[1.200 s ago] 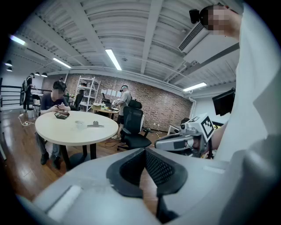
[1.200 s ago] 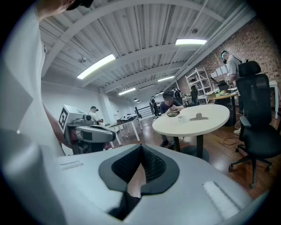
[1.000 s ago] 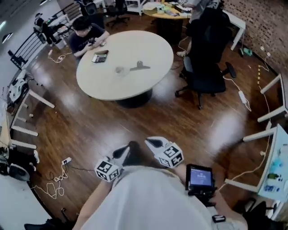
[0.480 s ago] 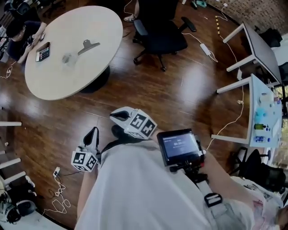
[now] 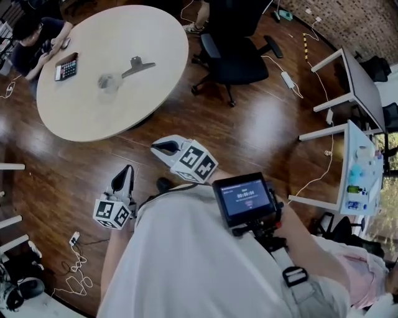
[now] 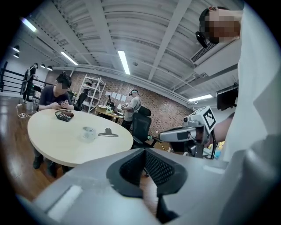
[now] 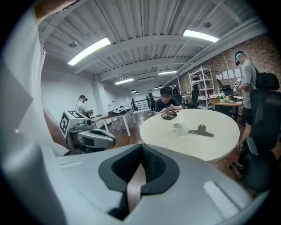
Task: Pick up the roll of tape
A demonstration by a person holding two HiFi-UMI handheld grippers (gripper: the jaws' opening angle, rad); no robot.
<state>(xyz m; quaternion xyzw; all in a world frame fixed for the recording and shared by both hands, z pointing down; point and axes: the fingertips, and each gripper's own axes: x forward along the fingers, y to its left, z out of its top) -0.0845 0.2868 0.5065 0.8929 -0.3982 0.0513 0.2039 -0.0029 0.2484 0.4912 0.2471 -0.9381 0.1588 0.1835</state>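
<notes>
Round cream table [image 5: 93, 118], dark wood floor [image 5: 249, 143], brick wall [image 5: 367, 18].

On one round table [image 5: 146, 37]: one roll of tape [image 5: 109, 82], one clip [image 5: 140, 64], one calculator [image 5: 66, 67]

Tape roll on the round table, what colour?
Clear and see-through: the tape roll looks whitish against the cream table. Best seen in the left gripper view.

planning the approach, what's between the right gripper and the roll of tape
Head view: only bare wood floor, then the table edge and bare tabletop lie between the right gripper and the roll of tape.
</notes>
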